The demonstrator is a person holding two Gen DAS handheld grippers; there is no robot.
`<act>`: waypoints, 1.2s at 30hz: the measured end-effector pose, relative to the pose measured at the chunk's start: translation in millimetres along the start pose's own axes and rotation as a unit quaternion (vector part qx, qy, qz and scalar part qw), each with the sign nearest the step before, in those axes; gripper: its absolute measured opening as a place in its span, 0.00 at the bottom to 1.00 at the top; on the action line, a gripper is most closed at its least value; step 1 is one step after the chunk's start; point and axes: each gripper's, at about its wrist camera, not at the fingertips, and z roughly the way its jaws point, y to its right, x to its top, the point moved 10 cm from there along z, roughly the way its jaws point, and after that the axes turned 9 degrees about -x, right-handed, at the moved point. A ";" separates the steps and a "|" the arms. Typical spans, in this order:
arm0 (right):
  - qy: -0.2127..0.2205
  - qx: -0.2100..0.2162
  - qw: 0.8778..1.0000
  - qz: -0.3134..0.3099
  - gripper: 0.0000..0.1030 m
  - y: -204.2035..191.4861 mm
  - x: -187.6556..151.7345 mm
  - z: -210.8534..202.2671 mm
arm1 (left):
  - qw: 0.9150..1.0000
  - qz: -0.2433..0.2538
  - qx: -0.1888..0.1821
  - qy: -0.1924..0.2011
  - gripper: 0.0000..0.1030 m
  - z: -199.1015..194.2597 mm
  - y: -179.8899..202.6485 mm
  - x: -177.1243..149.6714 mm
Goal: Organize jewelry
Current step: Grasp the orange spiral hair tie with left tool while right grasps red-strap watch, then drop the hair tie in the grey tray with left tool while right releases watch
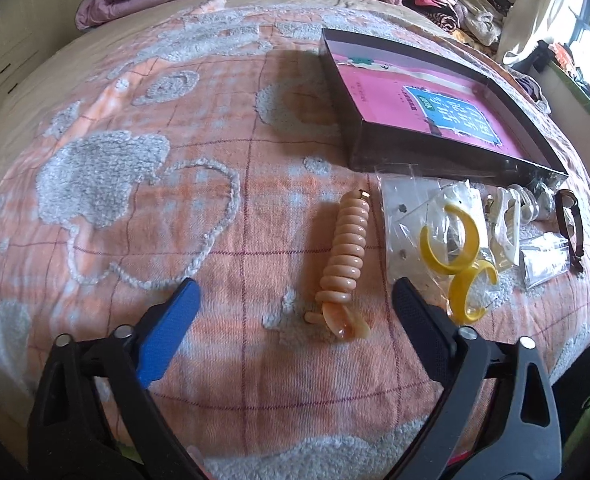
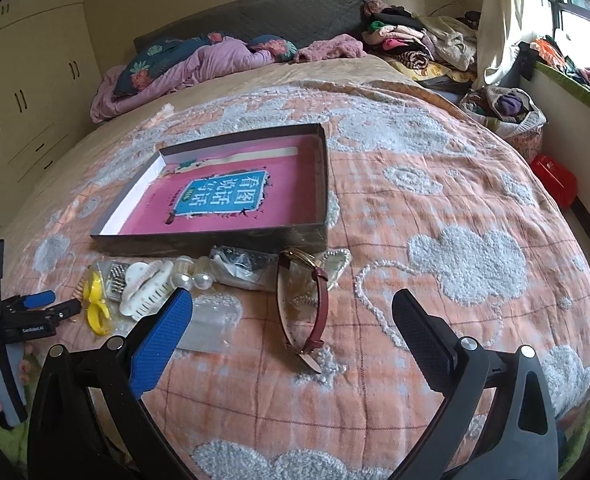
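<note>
An orange quilt with grey looped cloud shapes is spread over the whole bed; on it a shallow dark box lined with a pink printed sheet is set, its near wall facing the jewelry. The jewelry is laid in a row on the quilt just in front of that wall; a watch with a dark red strap is seen at the right end of the row, partly over a pearl-edged heart piece. A peach spiral hair tie is placed at the left end; beside it, yellow hoop earrings are found lying on a clear plastic packet; a white claw clip and large pearl pieces are set between them and the watch. The left gripper is held wide open above the quilt, nothing gripped, the hair tie lying between its fingers; the right gripper is likewise spread open and empty, the watch strap's end lying between its fingers.
</note>
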 end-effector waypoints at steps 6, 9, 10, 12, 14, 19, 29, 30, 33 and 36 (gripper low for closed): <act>0.000 -0.022 1.000 -0.005 0.95 7.3 -0.7 23.4 | 1.000 0.021 -0.005 0.006 0.50 7.5 5.3 6.5; -0.008 -0.023 1.000 -0.015 0.72 6.9 0.0 35.6 | 0.999 0.027 -0.015 0.013 0.26 7.2 9.5 8.5; -0.016 -0.021 1.000 -0.016 0.66 6.9 -1.7 40.6 | 0.999 0.030 -0.020 0.015 0.18 6.7 11.6 9.5; -0.027 -0.019 0.999 -0.010 0.57 9.0 -4.5 49.1 | 0.999 0.035 -0.022 0.019 0.11 5.5 14.7 11.2; -0.034 -0.023 0.999 -0.004 0.44 12.9 -6.1 56.0 | 0.999 0.039 -0.022 0.020 0.11 5.6 16.0 12.9; -0.037 -0.018 0.999 -0.011 0.17 11.8 -7.0 65.7 | 0.998 0.039 -0.031 0.035 0.11 -3.2 19.2 19.5; -0.008 -0.001 1.000 -0.017 0.10 12.5 -2.6 42.1 | 0.996 0.041 -0.039 0.068 0.11 -27.8 29.5 43.7; -0.003 0.001 1.000 -0.016 0.10 12.7 -0.5 37.2 | 0.996 0.040 -0.041 0.070 0.11 -29.7 30.6 46.8; 0.015 0.010 1.000 -0.014 0.10 11.5 7.5 22.6 | 0.995 0.038 -0.043 0.077 0.11 -34.0 31.9 55.0; 0.032 0.015 0.999 -0.015 0.10 9.8 17.9 9.6 | 0.995 0.037 -0.044 0.085 0.11 -37.2 33.3 63.2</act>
